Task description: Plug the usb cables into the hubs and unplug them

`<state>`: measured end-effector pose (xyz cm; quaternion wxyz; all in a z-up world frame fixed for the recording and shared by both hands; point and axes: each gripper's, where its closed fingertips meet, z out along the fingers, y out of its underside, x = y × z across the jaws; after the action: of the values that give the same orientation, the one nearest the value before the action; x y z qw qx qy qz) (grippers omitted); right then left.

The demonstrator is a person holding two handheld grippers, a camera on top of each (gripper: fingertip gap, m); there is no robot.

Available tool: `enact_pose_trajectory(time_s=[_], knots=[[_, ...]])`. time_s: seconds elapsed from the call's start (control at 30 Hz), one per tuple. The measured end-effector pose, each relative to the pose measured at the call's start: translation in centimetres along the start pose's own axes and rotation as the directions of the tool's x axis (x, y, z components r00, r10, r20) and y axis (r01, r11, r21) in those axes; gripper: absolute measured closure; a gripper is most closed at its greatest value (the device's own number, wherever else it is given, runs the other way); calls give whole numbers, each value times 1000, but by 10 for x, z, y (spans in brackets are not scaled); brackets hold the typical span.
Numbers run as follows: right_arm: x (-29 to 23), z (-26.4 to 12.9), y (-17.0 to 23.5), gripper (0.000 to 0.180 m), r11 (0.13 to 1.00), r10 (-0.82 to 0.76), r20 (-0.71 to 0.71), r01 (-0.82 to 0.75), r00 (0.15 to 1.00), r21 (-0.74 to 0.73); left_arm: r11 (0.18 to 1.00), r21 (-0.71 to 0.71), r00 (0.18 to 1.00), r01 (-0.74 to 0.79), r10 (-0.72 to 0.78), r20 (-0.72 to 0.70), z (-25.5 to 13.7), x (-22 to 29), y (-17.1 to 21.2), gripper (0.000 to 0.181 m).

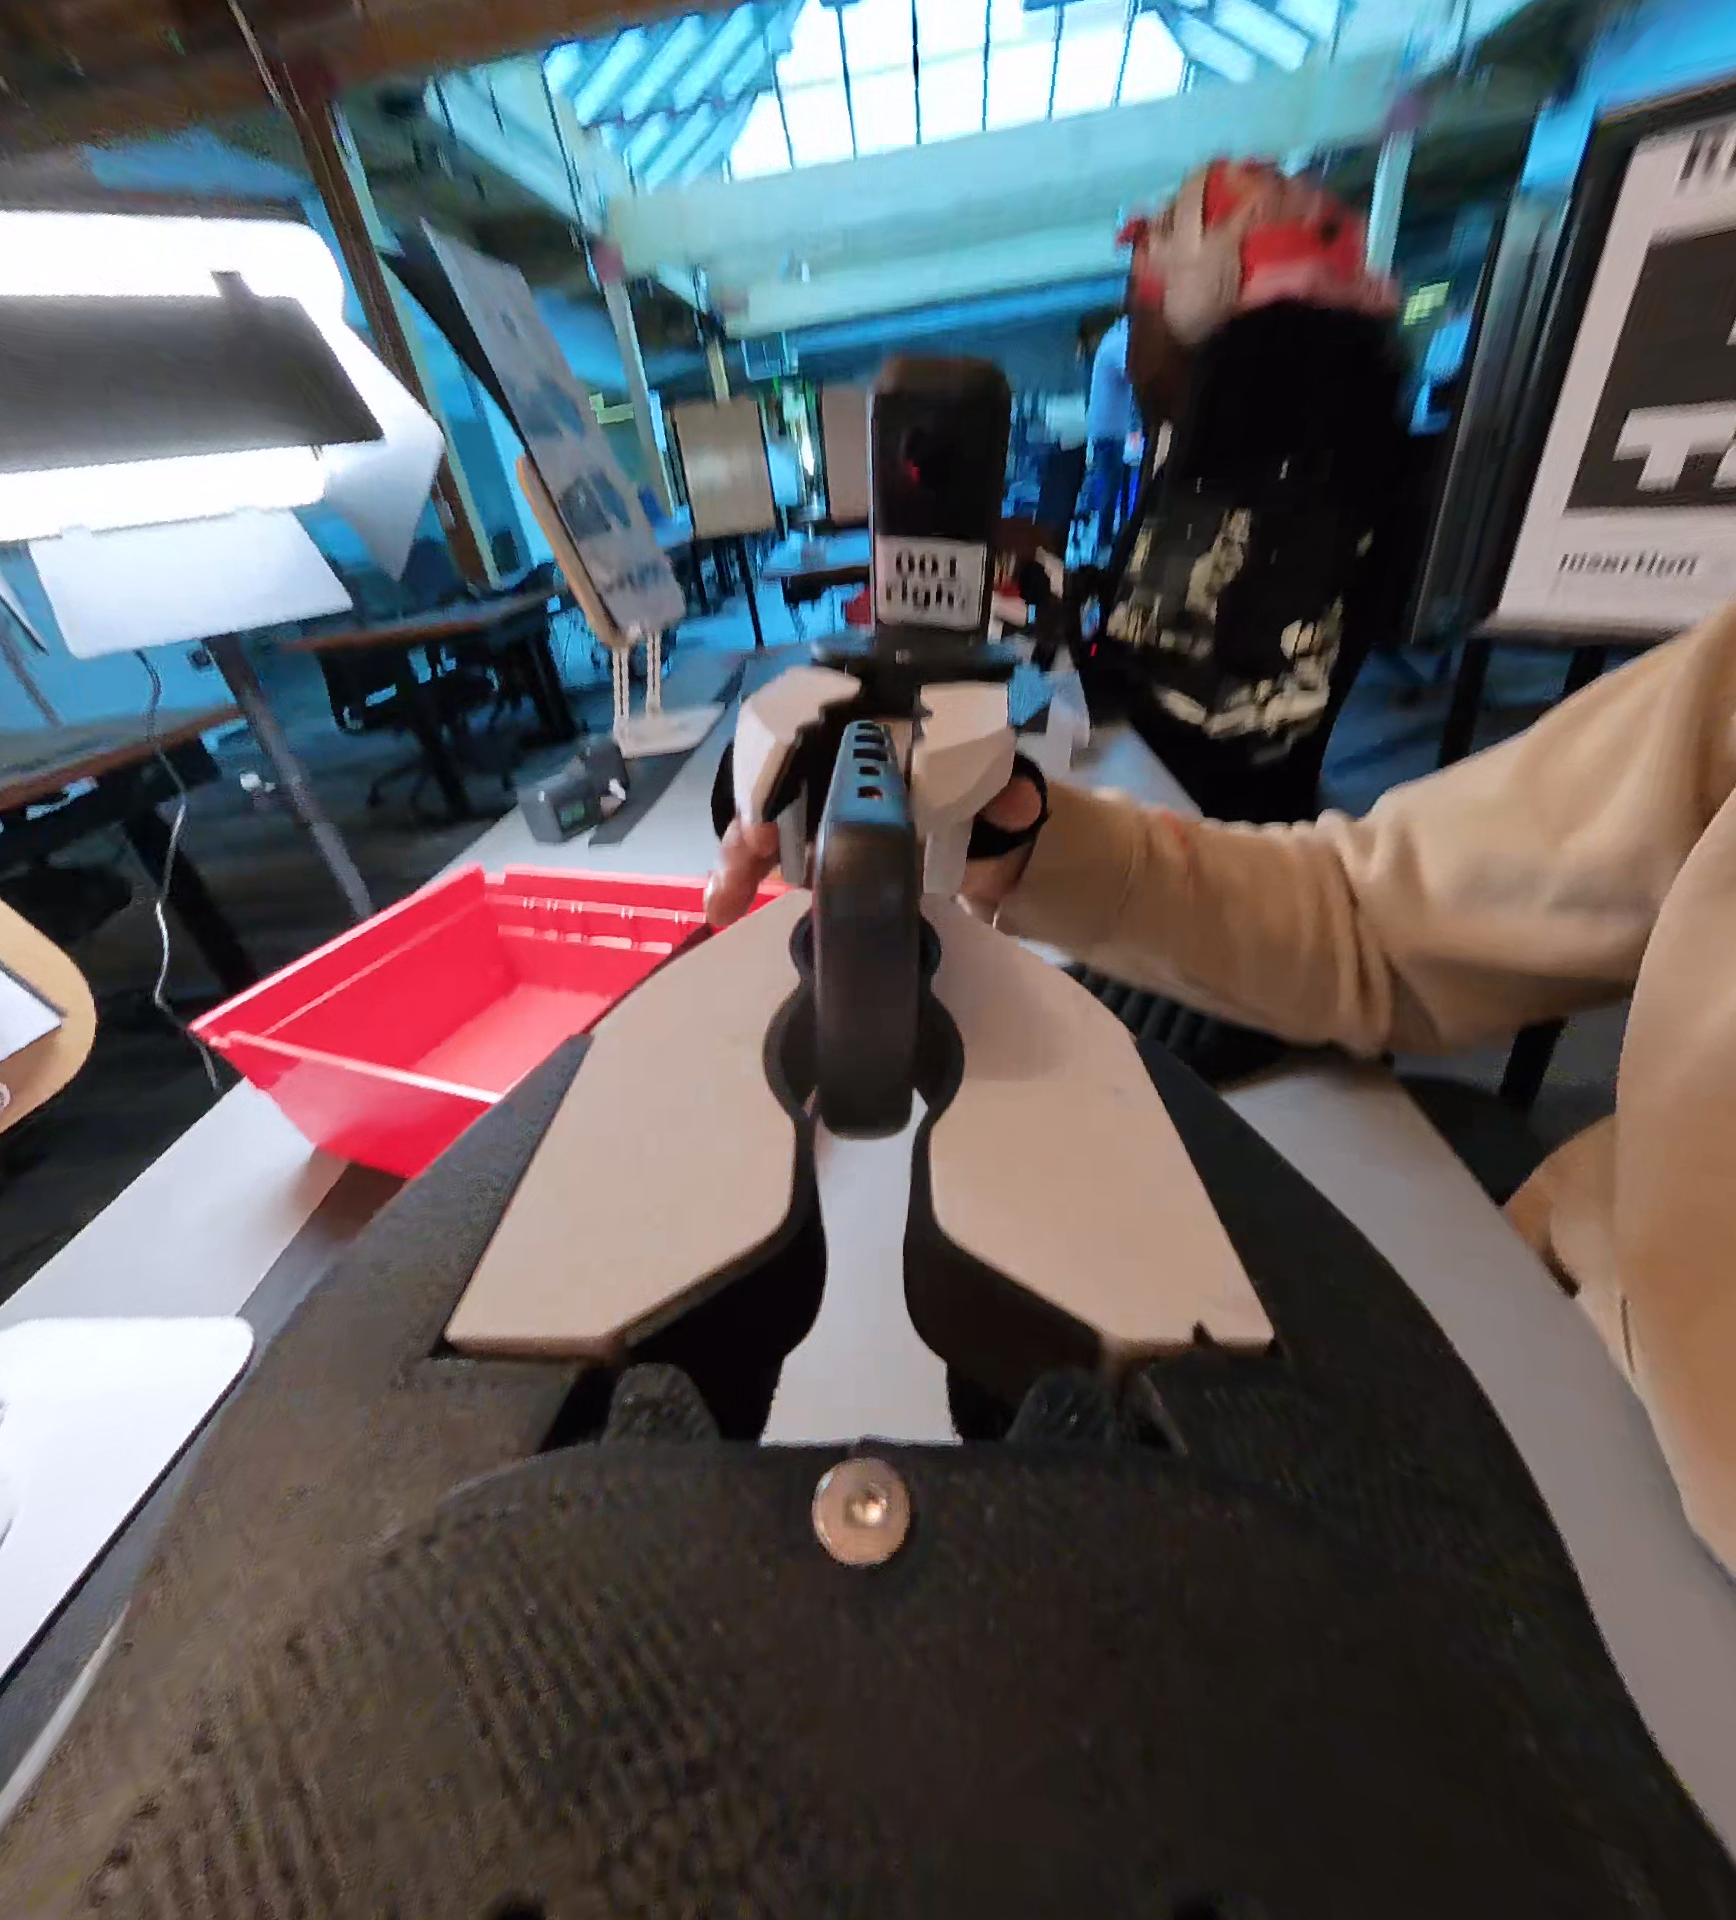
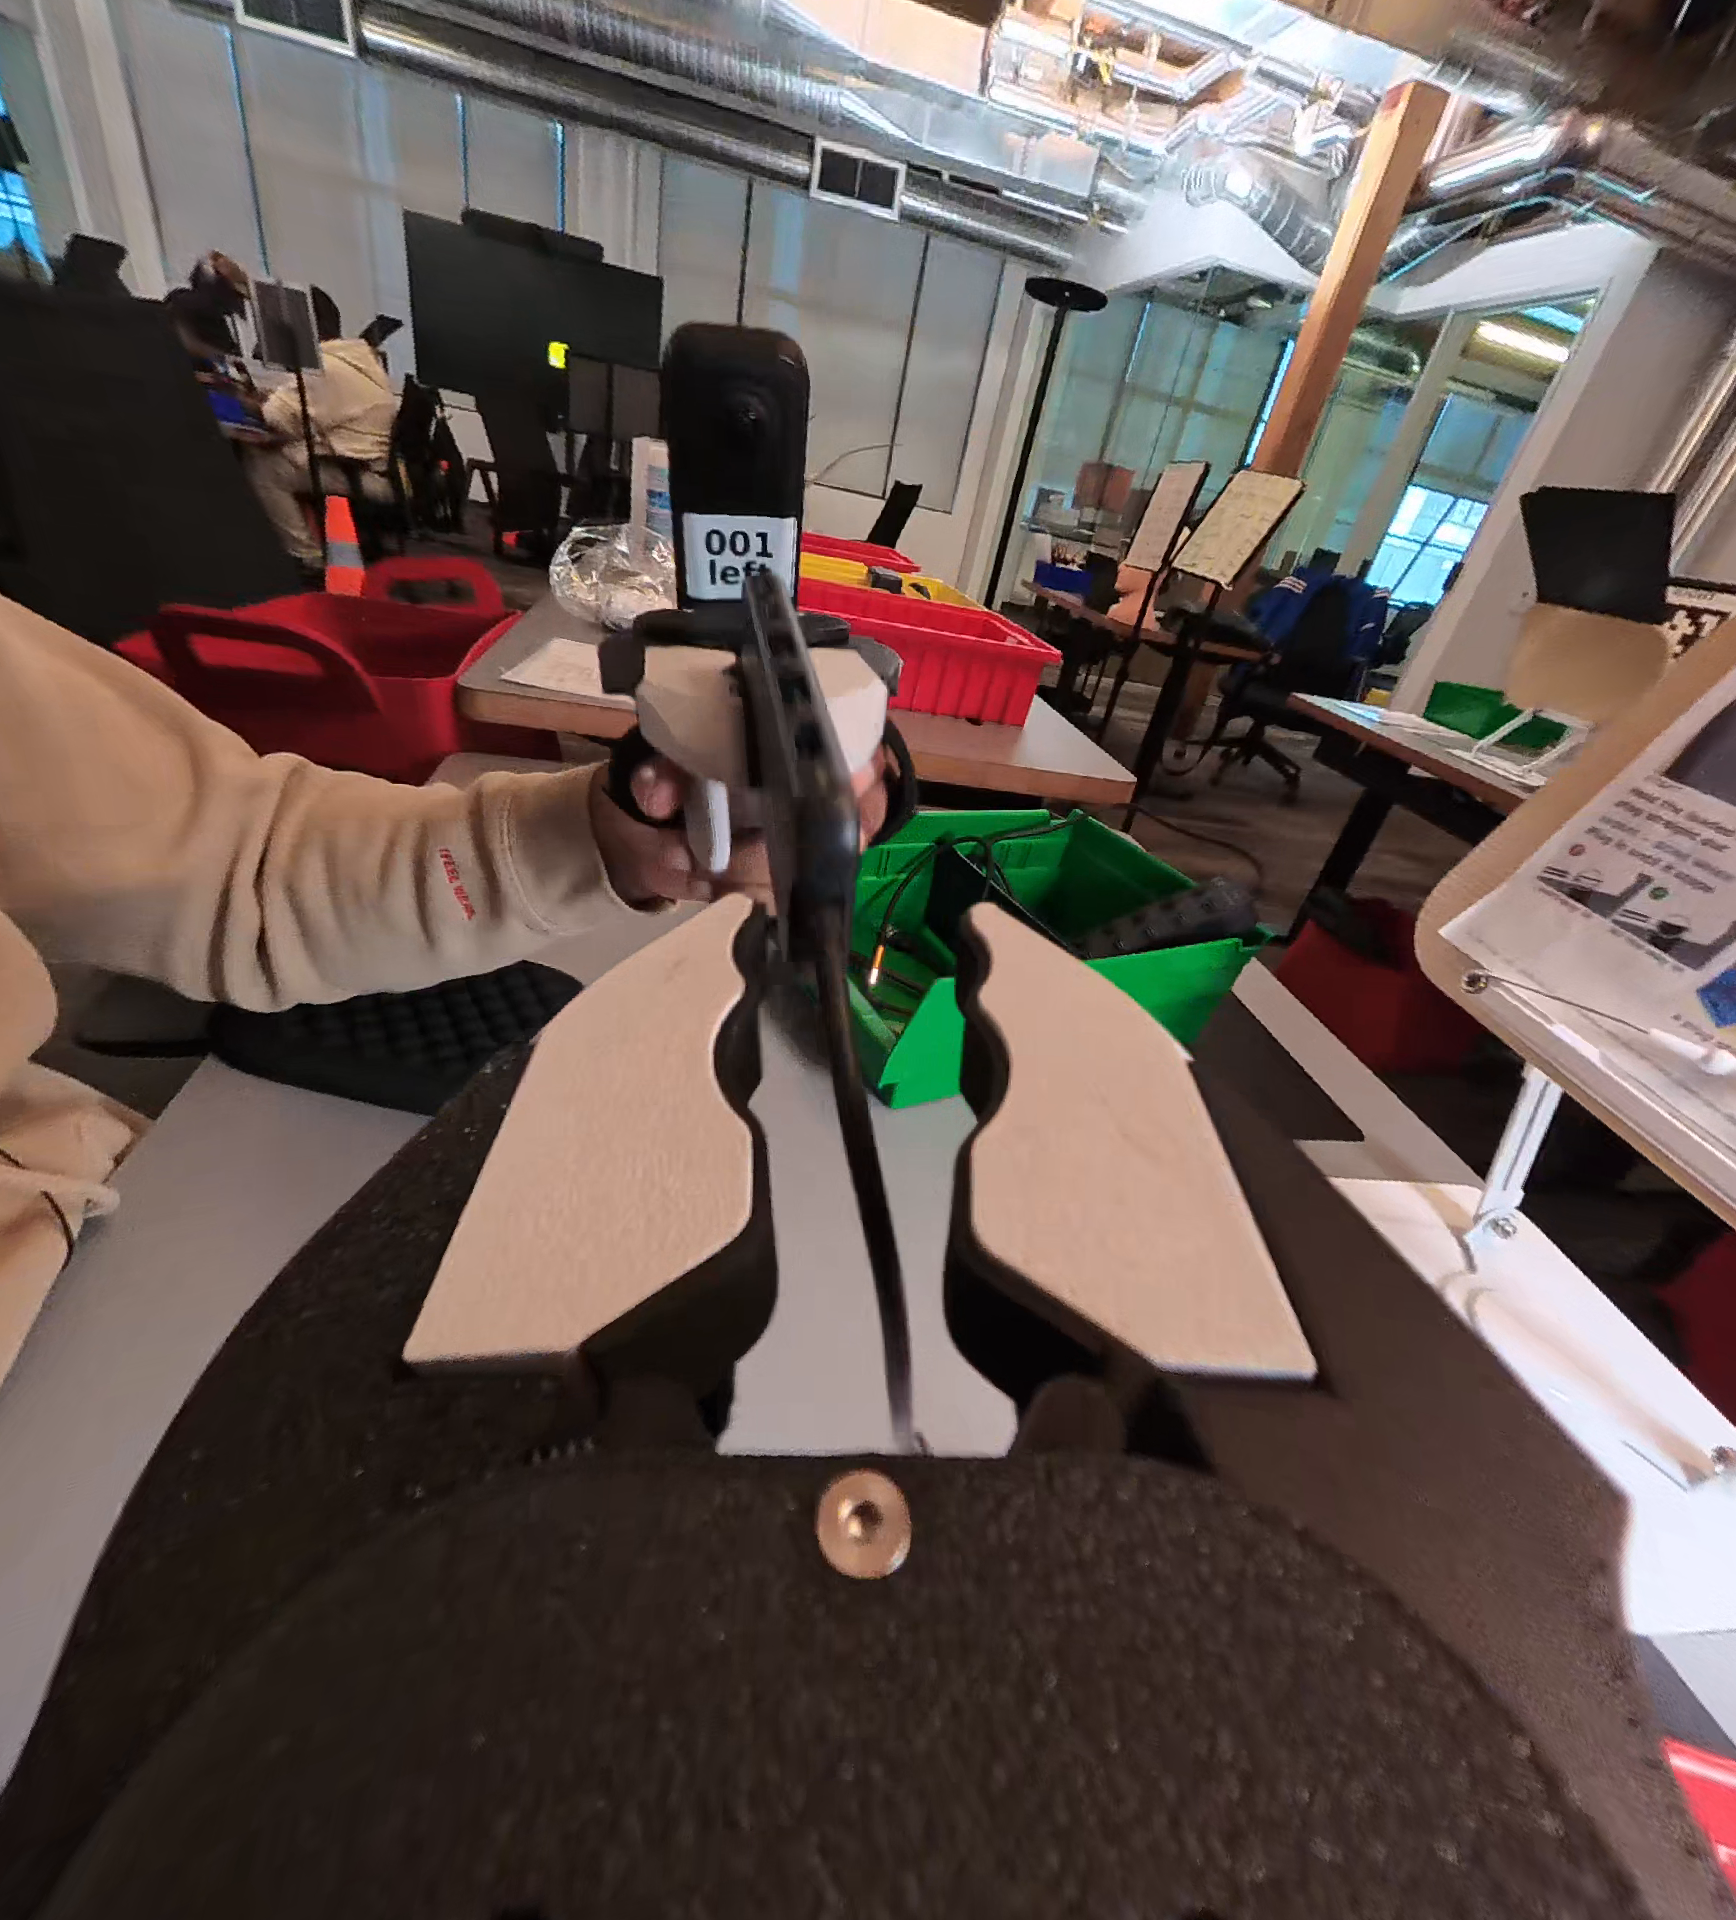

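My left gripper (image 1: 864,935) is shut on a black USB hub (image 1: 862,997). I see the hub edge-on and upright, and its ports show at the far end. The hub also shows in the right wrist view (image 2: 804,790), with its black cable (image 2: 869,1174) running back towards the camera between my right gripper's fingers. My right gripper (image 2: 859,920) is open around the hub's cable end; the left fingertip (image 2: 729,956) is at the hub's side. The two grippers face each other above the white table (image 2: 220,1195).
A red bin (image 1: 407,1029) stands on the table behind the left gripper. A green bin (image 2: 1144,966) holding cables and another hub stands behind the right gripper. An instruction board on a white stand (image 2: 1622,935) is on the right. A person stands in the background (image 1: 1248,540).
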<state>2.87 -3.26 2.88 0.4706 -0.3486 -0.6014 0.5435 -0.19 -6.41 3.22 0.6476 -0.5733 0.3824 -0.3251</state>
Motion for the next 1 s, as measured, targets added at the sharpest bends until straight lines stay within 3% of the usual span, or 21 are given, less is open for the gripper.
enact_pose_trajectory(time_s=[0.3,0.57,0.67,0.87,1.0], knots=[[-10,18,-7,133,988,100,55,-106,993,112,958,269,995,97,-91,-34,-8,-3,-22,168],[-13,26,-5,147,986,101,29,-104,994,132,971,210,993,116,-110,-38,18,1,9,168],[-5,25,2,151,993,92,-17,-91,996,69,975,197,994,106,-108,-1,18,-4,12,168],[15,26,25,142,995,40,-152,-53,988,-80,970,239,996,41,-59,70,8,-10,-2,168],[14,27,19,135,997,33,-171,-44,985,-59,961,275,994,5,-36,105,2,-10,-12,168]])
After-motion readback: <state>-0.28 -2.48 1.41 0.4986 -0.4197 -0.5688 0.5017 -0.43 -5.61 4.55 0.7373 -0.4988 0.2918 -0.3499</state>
